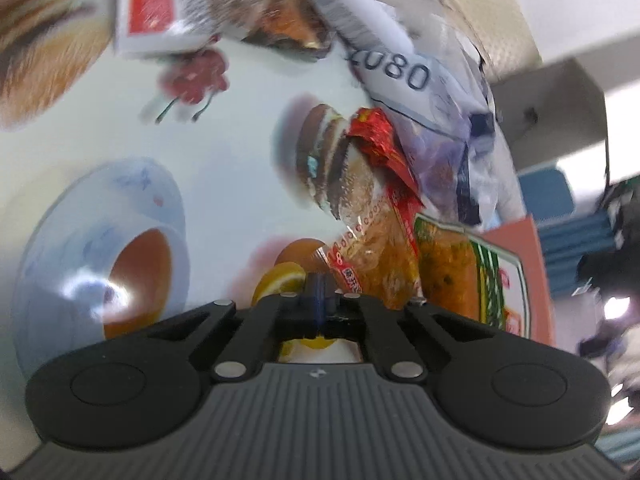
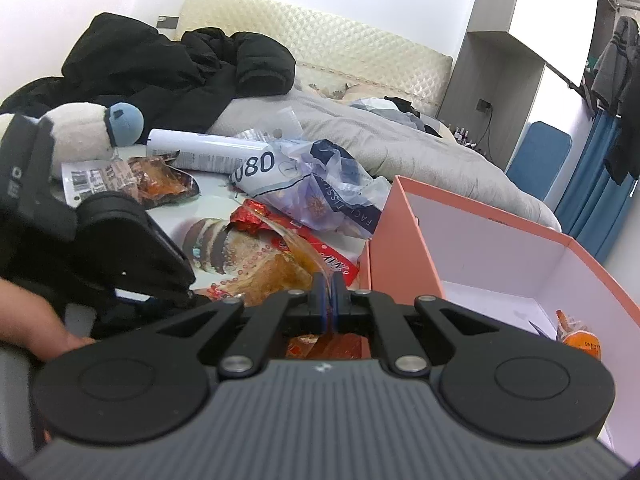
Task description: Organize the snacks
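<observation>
right now the right hand-held gripper [image 2: 328, 300] has its jaws closed on the edge of a clear red-trimmed snack packet [image 2: 280, 264], pinching the film between its blue pads, with the rest of the packet trailing down to the printed worktop [image 2: 208, 208]. just to its right stands the open pink box [image 2: 404, 236], which already holds one orange snack pack [image 2: 580, 340] in its white interior. the left hand-held gripper [image 1: 318, 300] is closed too, hovering low over the worktop at the near end of the same packet; whether it pinches anything i cannot tell from its own blurred view. other wrapped things wait further back: a dark snack pack [image 2: 160, 180], a tissue bag [image 2: 324, 192] and a white tube [image 2: 204, 152]. the step in hand looks like carrying this packet to the box. the next move calls for lifting it clear of the box's near wall, bringing it over the opening, and letting go only once it hangs inside; the thin film could slip or catch on the rim.
</observation>
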Demonstrator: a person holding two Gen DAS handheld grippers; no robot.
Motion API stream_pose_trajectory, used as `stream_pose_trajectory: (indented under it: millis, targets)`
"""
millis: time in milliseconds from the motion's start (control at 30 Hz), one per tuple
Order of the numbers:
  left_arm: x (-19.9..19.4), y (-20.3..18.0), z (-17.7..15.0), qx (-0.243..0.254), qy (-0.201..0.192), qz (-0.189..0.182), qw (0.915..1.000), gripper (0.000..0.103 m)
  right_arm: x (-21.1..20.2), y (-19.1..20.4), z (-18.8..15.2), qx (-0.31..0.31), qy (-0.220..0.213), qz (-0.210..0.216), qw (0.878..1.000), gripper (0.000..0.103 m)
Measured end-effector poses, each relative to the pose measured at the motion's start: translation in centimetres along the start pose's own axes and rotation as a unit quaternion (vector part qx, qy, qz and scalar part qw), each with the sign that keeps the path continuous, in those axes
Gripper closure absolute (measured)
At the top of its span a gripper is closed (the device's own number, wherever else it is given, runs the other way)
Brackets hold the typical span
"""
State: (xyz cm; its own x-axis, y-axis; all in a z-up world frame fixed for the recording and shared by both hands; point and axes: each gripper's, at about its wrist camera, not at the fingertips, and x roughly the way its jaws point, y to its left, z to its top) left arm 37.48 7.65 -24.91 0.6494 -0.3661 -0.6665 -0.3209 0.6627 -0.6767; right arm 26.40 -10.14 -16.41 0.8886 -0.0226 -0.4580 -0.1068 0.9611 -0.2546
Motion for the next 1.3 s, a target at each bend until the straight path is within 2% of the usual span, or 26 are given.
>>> stream_pose_trajectory:
  millis: [167, 233, 300, 367, 433, 500, 567, 667, 733, 867, 933, 967, 1033, 1133, 1300]
  targets:
    - [-1.7, -1.5, -0.4, 0.101, 0.000, 0.009, 0.9949, 0.103, -0.5, -0.6, 0.3, 0.012, -0.002, 0.003, 1.000, 0.098]
    - [-2.5, -2.6, -0.5, 0.155, -0.008, 0.018, 0.9877, 0.102, -0.5, -1.0, 0.5, 0.020, 0.000, 0.007, 1.000, 0.098]
    - [-2.4, -3.8, -0.4, 0.212, -0.003, 0.017, 0.9770, 0.099, -0.6, -1.1, 0.6, 0.027, 0.000, 0.010, 1.000, 0.098]
    - [-1.6, -4.9, 0.0, 0.256, 0.013, 0.016, 0.9665, 0.084, -0.6, -1.4, 0.7, 0.036, 0.002, 0.014, 0.999, 0.098]
    - [-0.6, -5.5, 0.2, 0.284, 0.028, 0.031, 0.9578, 0.035, -0.8, -1.5, 0.8, 0.041, 0.002, 0.017, 0.999, 0.098]
    - [-0.2, -5.8, -0.1, 0.306, 0.010, 0.050, 0.9507, 0.027, -0.9, -1.6, 0.9, 0.043, 0.000, 0.018, 0.999, 0.098]
    - [0.6, -6.0, 0.1, 0.333, 0.017, 0.044, 0.9419, 0.027, -1.0, -1.8, 0.9, 0.048, 0.000, 0.021, 0.999, 0.098]
    - [1.6, -6.5, 0.3, 0.353, 0.023, 0.025, 0.9349, 0.028, -1.3, -2.4, 1.1, 0.057, -0.001, 0.024, 0.998, 0.098]
    - [2.3, -7.2, 0.2, 0.375, 0.028, 0.018, 0.9263, 0.029, -1.5, -2.7, 1.1, 0.063, -0.002, 0.027, 0.998, 0.098]
    - [3.7, -8.5, -0.4, 0.417, 0.027, 0.037, 0.9077, 0.029, -1.8, -3.2, 1.2, 0.071, -0.003, 0.029, 0.997, 0.099]
    - [4.3, -8.7, -0.9, 0.432, 0.031, 0.052, 0.8999, 0.041, -1.7, -3.3, 1.2, 0.073, -0.002, 0.029, 0.997, 0.099]
    - [4.2, -8.8, -1.3, 0.441, 0.021, 0.056, 0.8957, 0.044, -1.7, -3.3, 1.2, 0.074, -0.001, 0.030, 0.997, 0.099]
    - [4.0, -8.8, -1.6, 0.433, 0.023, 0.054, 0.8993, 0.055, -1.6, -3.3, 1.1, 0.073, 0.001, 0.032, 0.997, 0.099]
    - [3.5, -8.7, -2.2, 0.431, 0.019, 0.063, 0.8999, 0.058, -1.8, -3.1, 1.1, 0.068, 0.003, 0.036, 0.997, 0.099]
    - [1.2, -7.3, -2.9, 0.400, 0.017, 0.072, 0.9133, 0.060, -2.3, -2.7, 0.8, 0.055, 0.005, 0.045, 0.997, 0.099]
